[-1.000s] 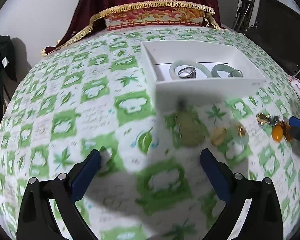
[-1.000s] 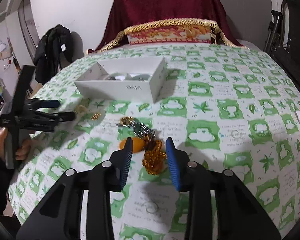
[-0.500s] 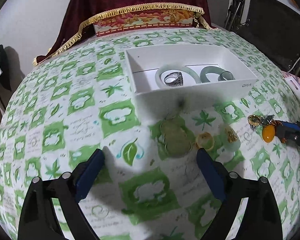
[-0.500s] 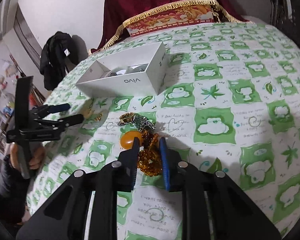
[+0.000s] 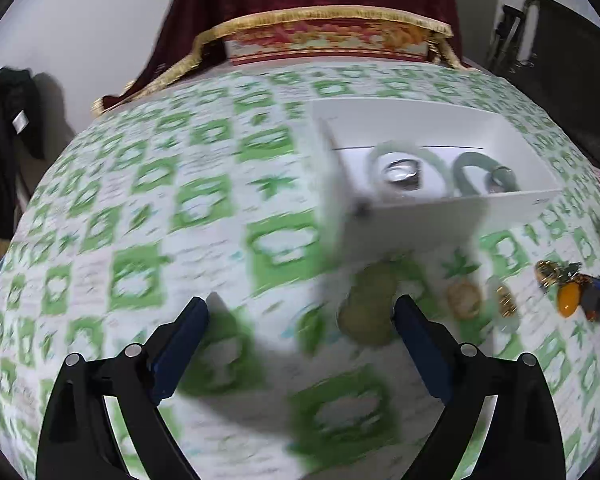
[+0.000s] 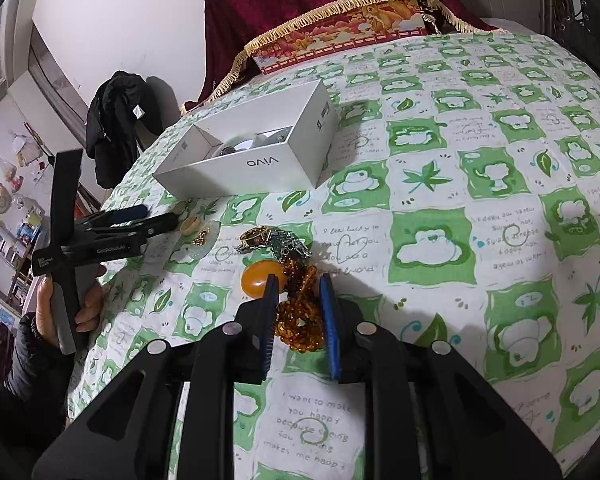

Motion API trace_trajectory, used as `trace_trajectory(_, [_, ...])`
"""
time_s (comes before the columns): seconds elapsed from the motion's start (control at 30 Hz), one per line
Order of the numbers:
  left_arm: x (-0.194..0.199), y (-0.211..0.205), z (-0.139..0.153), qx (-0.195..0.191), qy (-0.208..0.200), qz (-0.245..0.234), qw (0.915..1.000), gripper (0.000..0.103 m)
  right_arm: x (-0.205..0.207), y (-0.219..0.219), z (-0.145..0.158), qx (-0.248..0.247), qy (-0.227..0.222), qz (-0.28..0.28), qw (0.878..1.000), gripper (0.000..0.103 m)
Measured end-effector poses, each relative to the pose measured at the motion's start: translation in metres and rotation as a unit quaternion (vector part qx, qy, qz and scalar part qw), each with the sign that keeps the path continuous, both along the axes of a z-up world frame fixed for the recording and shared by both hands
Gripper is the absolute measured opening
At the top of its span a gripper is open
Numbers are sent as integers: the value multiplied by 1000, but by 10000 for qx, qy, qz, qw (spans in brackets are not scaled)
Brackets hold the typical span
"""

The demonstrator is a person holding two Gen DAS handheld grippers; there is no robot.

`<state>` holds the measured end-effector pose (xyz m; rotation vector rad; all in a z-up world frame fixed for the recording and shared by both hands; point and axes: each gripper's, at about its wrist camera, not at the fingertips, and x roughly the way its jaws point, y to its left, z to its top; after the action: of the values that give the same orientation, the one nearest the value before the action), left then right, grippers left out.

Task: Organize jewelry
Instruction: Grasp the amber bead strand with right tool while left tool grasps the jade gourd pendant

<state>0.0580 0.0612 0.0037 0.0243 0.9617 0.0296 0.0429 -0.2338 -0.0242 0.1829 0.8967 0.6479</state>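
- While you work through what is left, count what is already stowed: the white box [image 5: 440,224] near the far middle of the desk [image 6: 500,184] holds two pale green bangles [image 5: 466,166] and a silver ring [image 5: 402,172], so I judge the job partly done.
- Several pieces lie loose on the green-patterned cloth, in front of the box's near wall.
- Your right gripper [image 6: 298,292] has its jaws pinched on the amber bead strand [image 6: 300,316]; the beads bulge between the blue pads and trail down onto the cloth.
- Just left of those jaws sits the orange oval stone [image 6: 260,276], seemingly part of the same strand, though you cannot be sure from here.
- Just beyond it lie a gold ring [image 6: 254,236] and a small tangle of metal chain [image 6: 290,246], touching one another.
- Your left gripper [image 5: 300,328] has its jaws spread wide with nothing between them.
- Close against its right pad lies the greenish jade pendant [image 5: 370,308]; the view is blurred, so contact cannot be told.
- Between that pendant and the strand lie a small round yellowish piece [image 5: 464,300] and a pale pendant with gold fittings [image 5: 504,304].
- By my reckoning you have the strand, stone, ring, chain and three pendants to move.
- Carrying the strand to the box looks like the step in hand.
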Motion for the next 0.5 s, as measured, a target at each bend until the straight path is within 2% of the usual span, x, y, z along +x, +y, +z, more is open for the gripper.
trace_trajectory(0.1, [-15, 18, 1, -78, -11, 208, 9998, 92, 0, 1, 0, -12, -7, 0, 10000, 20])
trace_trajectory(0.2, [-22, 21, 4, -108, -119, 186, 9997, 79, 0, 0, 0, -14, -8, 3, 10000, 20])
trace_trajectory(0.33, [-20, -5, 8, 90, -266, -368, 9989, 61, 0, -1, 0, -6, -3, 2, 10000, 20])
trace_trajectory(0.43, [-15, -25, 6, 427, -361, -692, 9960, 60, 0, 0, 0, -9, -6, 2, 10000, 20])
trace_trajectory(0.5, [-11, -31, 6, 485, -368, -902, 9941, 60, 0, -1, 0, -4, -2, 3, 10000, 20])
